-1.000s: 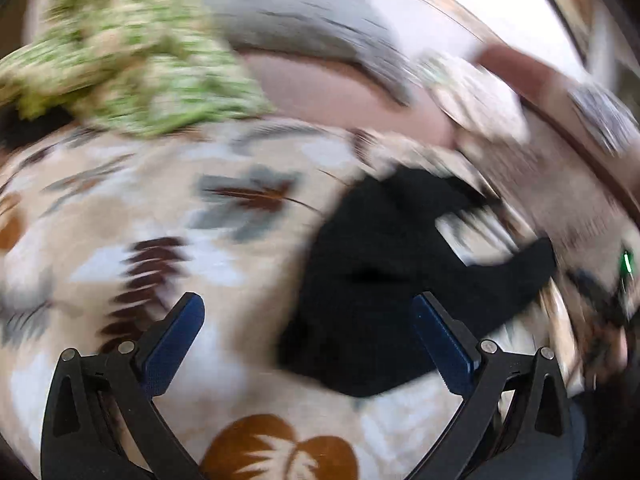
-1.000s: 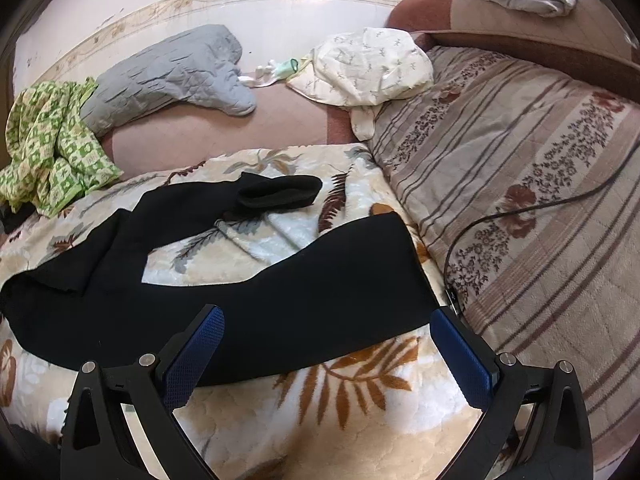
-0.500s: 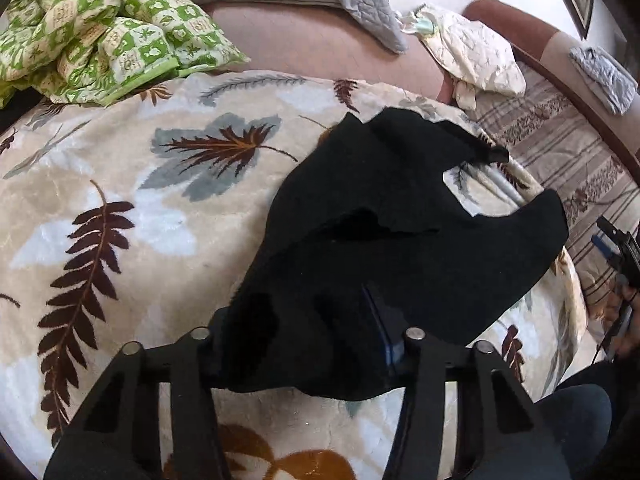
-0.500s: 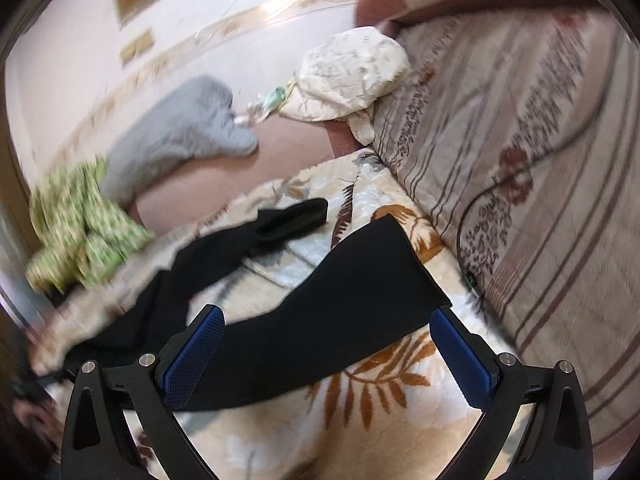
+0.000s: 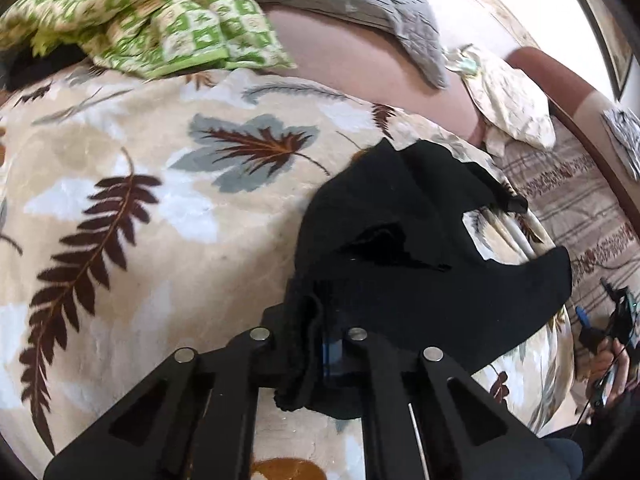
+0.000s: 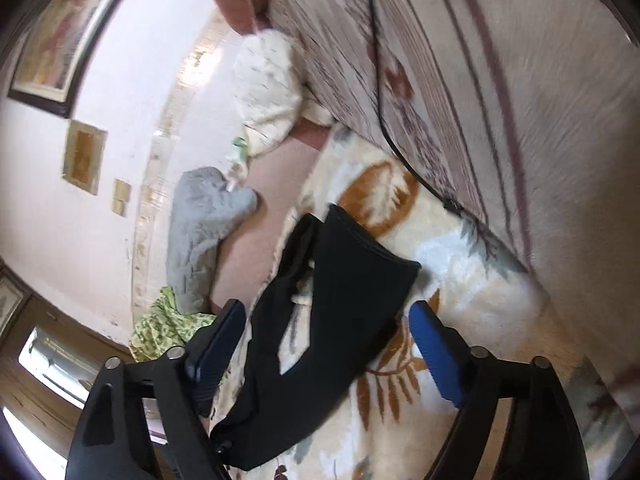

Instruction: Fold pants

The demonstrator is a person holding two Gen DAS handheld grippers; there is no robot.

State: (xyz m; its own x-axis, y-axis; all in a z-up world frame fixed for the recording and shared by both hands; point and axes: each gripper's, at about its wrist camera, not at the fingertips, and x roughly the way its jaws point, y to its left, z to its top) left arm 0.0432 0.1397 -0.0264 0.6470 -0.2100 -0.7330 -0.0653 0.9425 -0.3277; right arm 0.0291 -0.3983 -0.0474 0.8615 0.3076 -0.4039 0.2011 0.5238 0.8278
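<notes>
Black pants (image 5: 400,272) lie crumpled on a leaf-patterned blanket (image 5: 160,208). My left gripper (image 5: 310,346) is shut on a bunched edge of the pants at their near left end, and the cloth hides the pads. In the right wrist view one pants leg (image 6: 352,300) runs up between the blue fingers (image 6: 436,352) of my right gripper (image 6: 326,344), with its hem just beyond them. This gripper is rolled over to one side and its jaws are closing, but the pads stand apart from the cloth.
A green checked blanket (image 5: 160,20), a grey quilted cushion (image 5: 352,4) and a cream pillow (image 5: 508,104) lie along the back. A striped bedspread (image 6: 500,100) with a black cable (image 6: 400,152) adjoins the blanket. A hand (image 5: 608,360) shows at the right edge.
My left gripper has closed onto the pants edge and sunk slightly. My right gripper has rolled far over, moved towards the leg end, and its jaws have narrowed.
</notes>
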